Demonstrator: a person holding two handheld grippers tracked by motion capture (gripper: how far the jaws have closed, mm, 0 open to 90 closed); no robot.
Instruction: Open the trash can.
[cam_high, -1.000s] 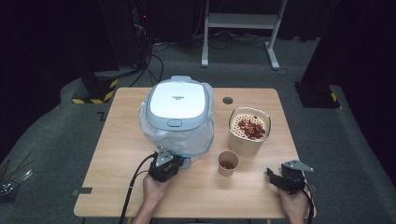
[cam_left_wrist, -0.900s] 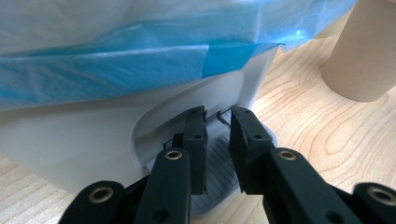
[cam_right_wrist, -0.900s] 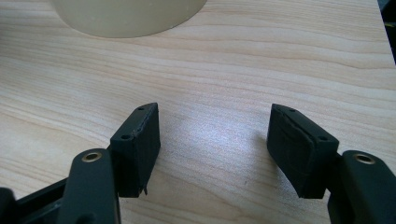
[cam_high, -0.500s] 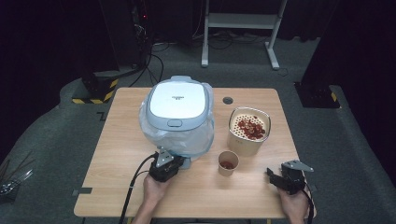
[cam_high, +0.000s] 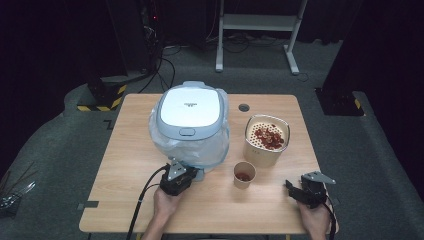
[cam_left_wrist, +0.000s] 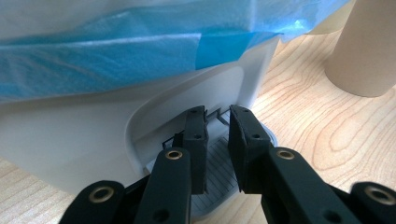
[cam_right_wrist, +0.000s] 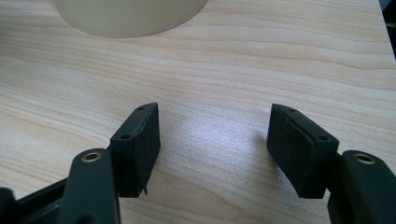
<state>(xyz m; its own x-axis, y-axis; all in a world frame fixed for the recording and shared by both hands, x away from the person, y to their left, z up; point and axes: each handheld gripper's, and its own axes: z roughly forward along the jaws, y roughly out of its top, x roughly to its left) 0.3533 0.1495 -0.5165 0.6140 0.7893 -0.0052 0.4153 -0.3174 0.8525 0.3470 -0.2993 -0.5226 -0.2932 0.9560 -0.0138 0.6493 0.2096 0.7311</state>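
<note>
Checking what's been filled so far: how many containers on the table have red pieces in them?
2. A small paper cup near the table's front edge, and a larger cream container just behind it, right of the bag-lined bin. The bin's lid is closed, so its contents stay hidden.

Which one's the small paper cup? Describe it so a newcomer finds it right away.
Start at the big white bin with the blue plastic liner in the middle of the wooden table. To its right stands a wide cream tub with red pieces on its perforated top. The small paper cup sits just in front of that tub, toward the person: brown, far smaller, open-topped, with a few red bits inside.
</note>
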